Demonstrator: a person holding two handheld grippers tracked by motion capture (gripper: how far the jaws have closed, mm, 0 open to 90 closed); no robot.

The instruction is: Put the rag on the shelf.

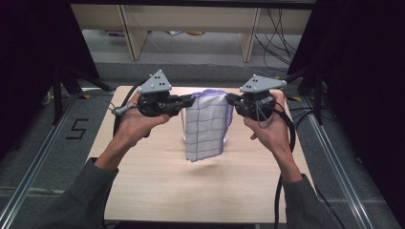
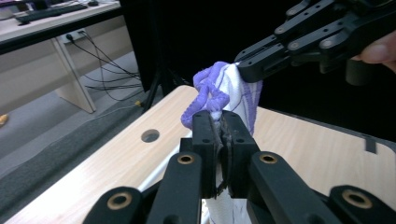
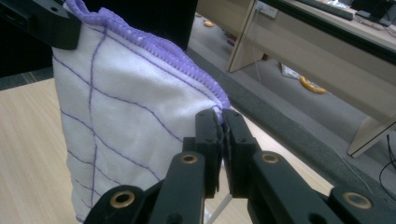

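A white terry cloth with a thin purple grid and a purple stitched hem [image 1: 206, 126] hangs in the air above the pale wooden table [image 1: 157, 191], stretched by its top edge between the two tools. The left gripper [image 1: 192, 100] is clenched on the cloth's upper left corner; in the left gripper view its black jaws are pressed together on a bunched knot of purple hem [image 2: 205, 93], with white fabric trailing down below them. The right gripper [image 1: 229, 98] is likewise clamped on the opposite top corner — in the right gripper view the jaws meet on the hem just where it turns down [image 3: 219, 105], and the cloth spreads away to the left of them as a flat, folded panel. Seen from the high view, the two grippers point inward at each other, level with one another, and the cloth droops straight down between and below them, its lower edge clear of the table top. The left hand [image 1: 136, 125] and the right hand [image 1: 270, 129] hold the gripper bodies from below — forearms in grey sleeves coming in from the near side of the table.
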